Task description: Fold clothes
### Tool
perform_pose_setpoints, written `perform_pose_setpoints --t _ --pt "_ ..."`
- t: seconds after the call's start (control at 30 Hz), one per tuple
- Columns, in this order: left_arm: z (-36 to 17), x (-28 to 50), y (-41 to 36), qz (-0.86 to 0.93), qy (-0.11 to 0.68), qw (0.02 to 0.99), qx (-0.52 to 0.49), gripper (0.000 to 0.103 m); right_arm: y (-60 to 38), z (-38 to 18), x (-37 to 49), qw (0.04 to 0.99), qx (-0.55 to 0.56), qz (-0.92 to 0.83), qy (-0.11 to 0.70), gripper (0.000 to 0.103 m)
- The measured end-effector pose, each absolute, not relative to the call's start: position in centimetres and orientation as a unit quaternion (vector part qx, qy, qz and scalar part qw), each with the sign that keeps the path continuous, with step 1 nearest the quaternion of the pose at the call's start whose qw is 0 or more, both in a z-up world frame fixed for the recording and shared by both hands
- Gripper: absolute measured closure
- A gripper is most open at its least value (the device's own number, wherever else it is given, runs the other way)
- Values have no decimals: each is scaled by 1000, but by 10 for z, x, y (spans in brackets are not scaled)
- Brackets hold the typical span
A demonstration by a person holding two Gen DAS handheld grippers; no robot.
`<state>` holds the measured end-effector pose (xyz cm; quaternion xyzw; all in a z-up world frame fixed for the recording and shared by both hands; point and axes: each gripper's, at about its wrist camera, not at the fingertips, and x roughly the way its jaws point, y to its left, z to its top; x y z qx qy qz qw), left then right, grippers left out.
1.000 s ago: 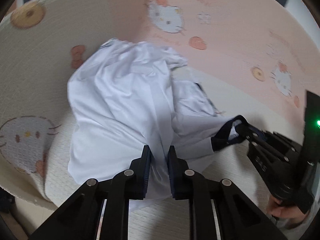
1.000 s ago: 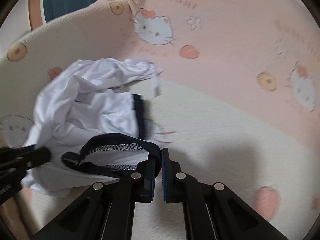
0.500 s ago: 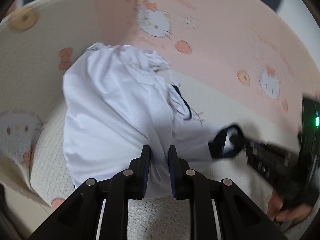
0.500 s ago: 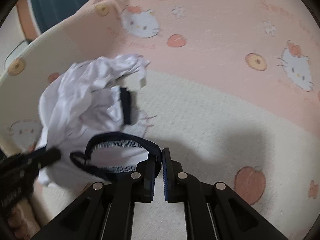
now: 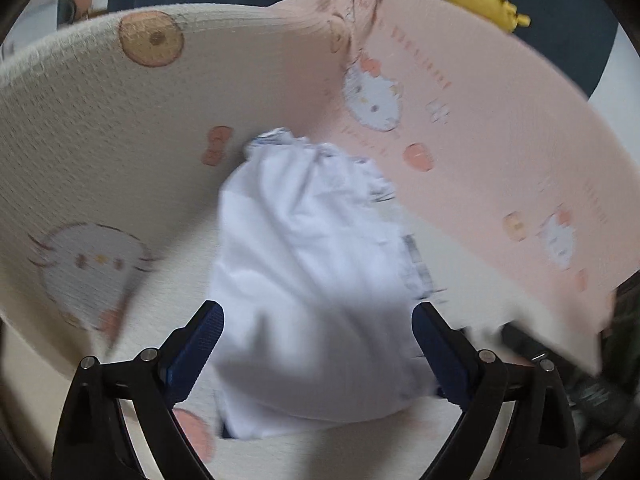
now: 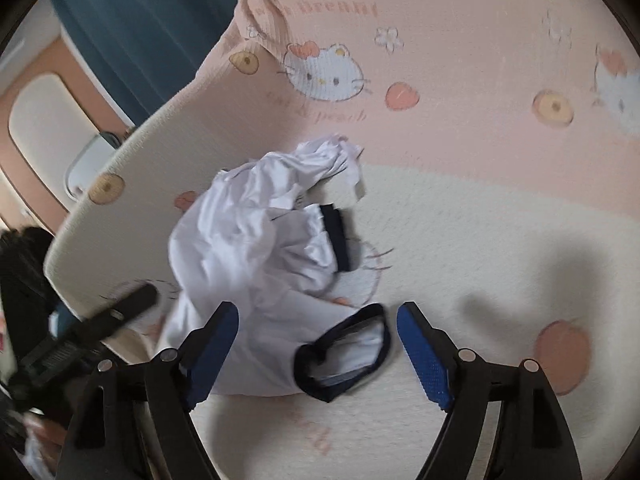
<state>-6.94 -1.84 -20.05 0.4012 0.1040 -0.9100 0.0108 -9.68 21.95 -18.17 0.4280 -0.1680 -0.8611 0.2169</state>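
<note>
A crumpled white shirt (image 5: 304, 280) (image 6: 256, 252) with navy trim lies in a heap on a cream and pink cartoon blanket (image 5: 100, 120) (image 6: 480, 240). My left gripper (image 5: 316, 320) is opening, its blue pads spread wide on either side of the white cloth without pressing it. My right gripper (image 6: 318, 320) is opening too, over the shirt's navy-edged sleeve cuff (image 6: 344, 352), which lies loose on the blanket between the pads. The left gripper's black fingers (image 6: 128, 304) show at the left of the right wrist view.
A yellow soft toy (image 5: 484, 0) sits beyond the blanket's far edge. A dark blue curtain (image 6: 152, 20) hangs behind the bed. The blanket's left edge (image 6: 80, 216) drops off toward a peach-coloured panel (image 6: 40, 120).
Both grippers were shut on the shirt, the left on a fold of white cloth and the right on the navy cuff. Both have let go and spread wide; the shirt has dropped onto the blanket.
</note>
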Motion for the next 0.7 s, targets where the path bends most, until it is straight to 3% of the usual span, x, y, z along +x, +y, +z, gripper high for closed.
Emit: perform_pose_setpoints --t 0.3,0.53,0.7 --pt "-230 -81 -40 -891 96 29 443 7 194 -206 -105 218 467 -833 -199 22" --pt "-255 -83 -72 -853 201 32 482 7 145 -209 -104 258 450 -848 -108 22" --pt "-253 -76 -75 -866 186 39 462 7 139 -220 -109 269 448 -846 -109 22"
